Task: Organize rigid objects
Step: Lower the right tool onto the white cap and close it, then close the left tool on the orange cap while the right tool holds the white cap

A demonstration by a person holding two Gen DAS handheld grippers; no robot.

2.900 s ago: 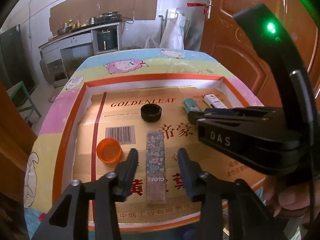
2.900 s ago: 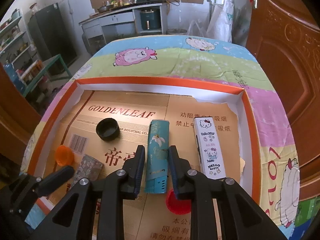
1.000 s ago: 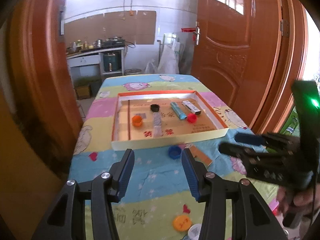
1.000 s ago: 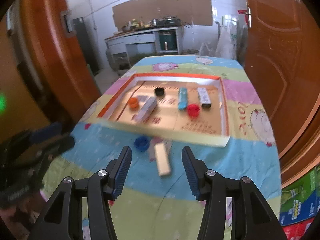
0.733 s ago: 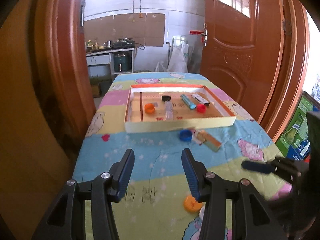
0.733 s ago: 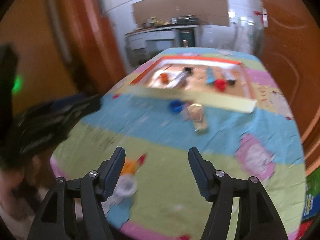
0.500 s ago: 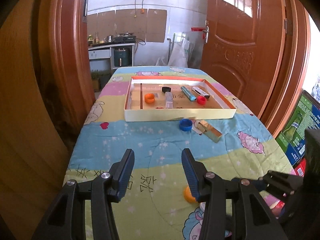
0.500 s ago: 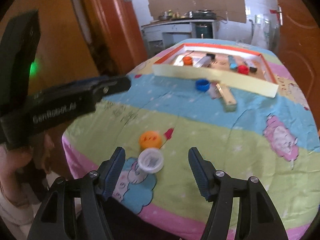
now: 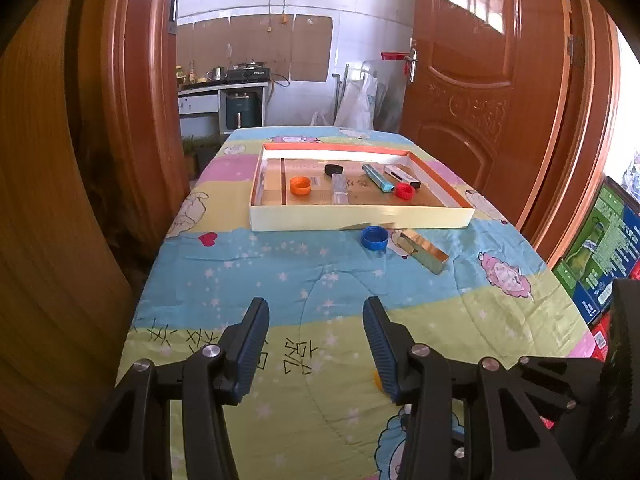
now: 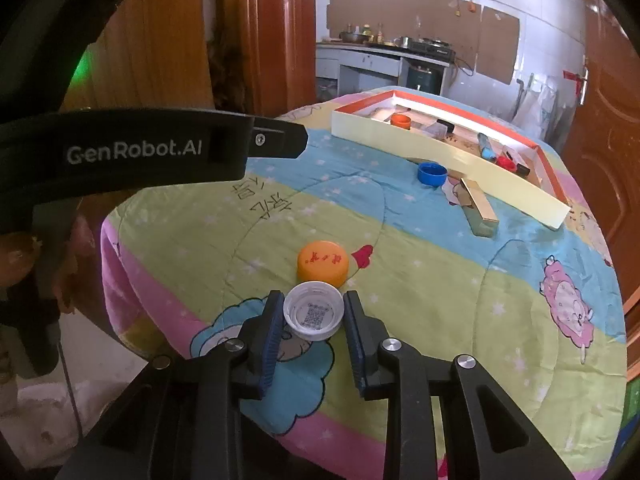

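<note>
The white cap (image 10: pixel 314 316) sits open side up near the counter's (image 10: pixel 440 312) near edge, just in front of the orange cap (image 10: pixel 322 262); the right tongs (image 10: pixel 314 322) have just been closing and now pinch it on both sides; the left tongs (image 9: pixel 316 344) hang open and empty. The pick-up is in hand; next comes lifting it and carrying it to the tray (image 10: pixel 440 146) at the far end.

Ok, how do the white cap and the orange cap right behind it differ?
The white cap lies open side up, showing a code printed inside; the orange cap lies closed top up with red marks. The white cap sits between the pads of the right tongs, which have just been closing; the orange cap lies free. Both are round bottle caps on the quilt.
</note>
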